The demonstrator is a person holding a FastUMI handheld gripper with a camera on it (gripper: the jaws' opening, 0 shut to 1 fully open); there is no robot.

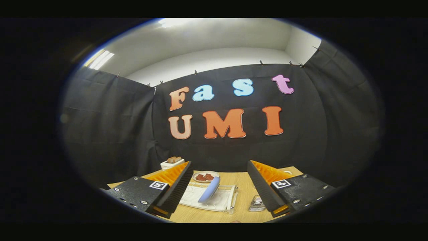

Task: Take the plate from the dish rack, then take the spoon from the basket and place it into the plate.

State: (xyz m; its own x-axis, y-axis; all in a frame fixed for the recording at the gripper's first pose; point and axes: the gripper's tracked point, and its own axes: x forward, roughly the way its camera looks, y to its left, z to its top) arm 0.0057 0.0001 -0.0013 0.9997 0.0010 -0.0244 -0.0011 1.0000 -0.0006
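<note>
Gripper view: the gripper (217, 201) hangs above the wooden surface (244, 187) with its fingers spread wide and nothing between them. Between the fingers and just ahead lies the clear dish rack (227, 201), with the pale blue plate (209, 189) standing on edge in it, tilted. Beyond the rack at 12 o'clock sits a small dish of red pieces (205, 176); at 10 o'clock, a white box (171, 164). By the right finger, at 4 o'clock, is a clear container (256, 203), possibly the basket, though the spoon is too small to tell. The first step appears not yet begun; next, the fingers likely need lowering to straddle the plate's upper rim.
</note>
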